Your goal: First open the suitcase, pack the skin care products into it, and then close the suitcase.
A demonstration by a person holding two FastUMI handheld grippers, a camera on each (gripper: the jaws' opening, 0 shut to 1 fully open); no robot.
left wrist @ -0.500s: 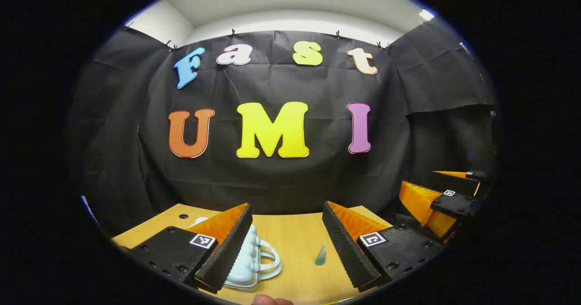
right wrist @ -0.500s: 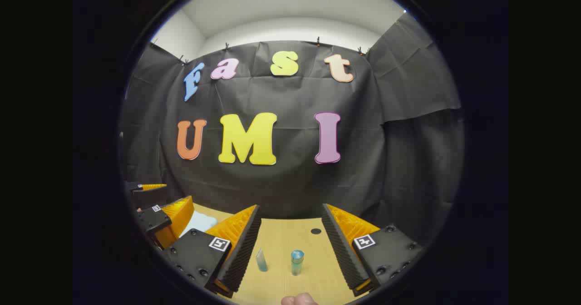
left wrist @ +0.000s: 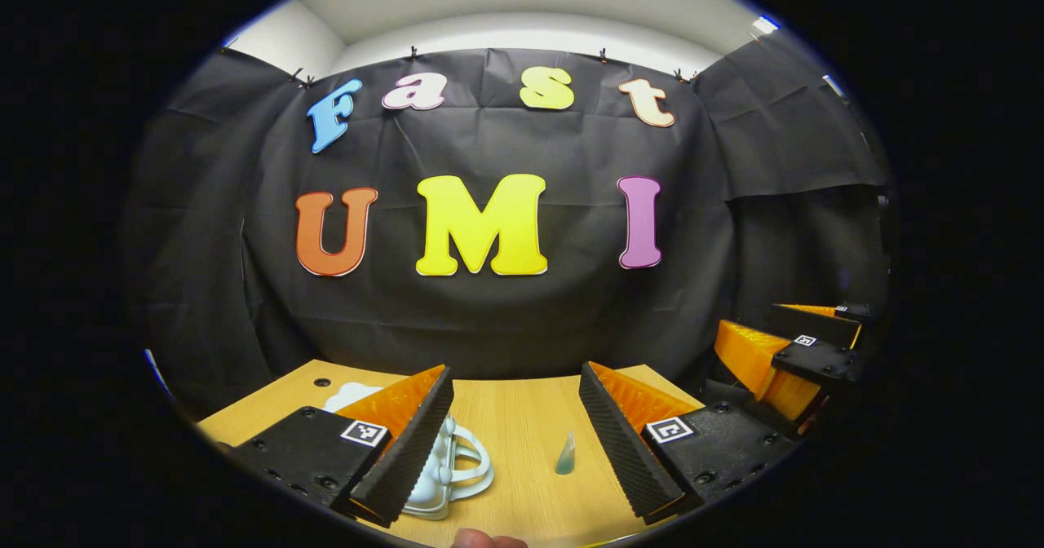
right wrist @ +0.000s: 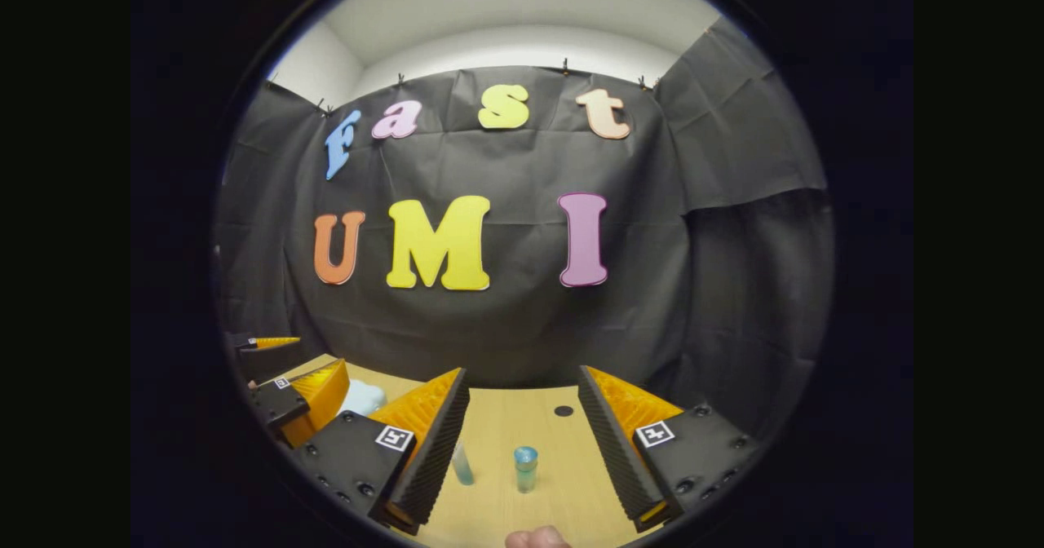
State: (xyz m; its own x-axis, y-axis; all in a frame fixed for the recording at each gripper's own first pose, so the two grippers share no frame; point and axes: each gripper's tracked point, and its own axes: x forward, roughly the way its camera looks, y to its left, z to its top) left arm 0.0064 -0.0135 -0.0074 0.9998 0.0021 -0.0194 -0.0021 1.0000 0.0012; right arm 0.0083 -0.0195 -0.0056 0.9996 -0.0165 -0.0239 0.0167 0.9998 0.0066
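Left gripper view showed the left gripper [left wrist: 515,434] held above the wooden counter [left wrist: 522,417] with its jaws set wide and nothing between them. A pale blue suitcase [left wrist: 444,475], small and closed, with its handle facing the gap, lay on the counter partly behind the left-hand jaw. A small translucent green tube [left wrist: 565,456] stood upright on the counter inside the gap, near the right-hand jaw and apart from it. The right gripper [left wrist: 795,352] appeared beyond the right-hand jaw, its jaws apart.

Right gripper view showed the right gripper [right wrist: 522,438] likewise above the counter, jaws wide and empty. Two skin care products stood upright in the gap: the green tube [right wrist: 462,464] just beside the left-hand jaw, and a clear bottle with a blue cap [right wrist: 525,468] near the middle, touching neither jaw. The suitcase [right wrist: 363,398] lay beyond the left-hand jaw, next to the left gripper [right wrist: 285,377].
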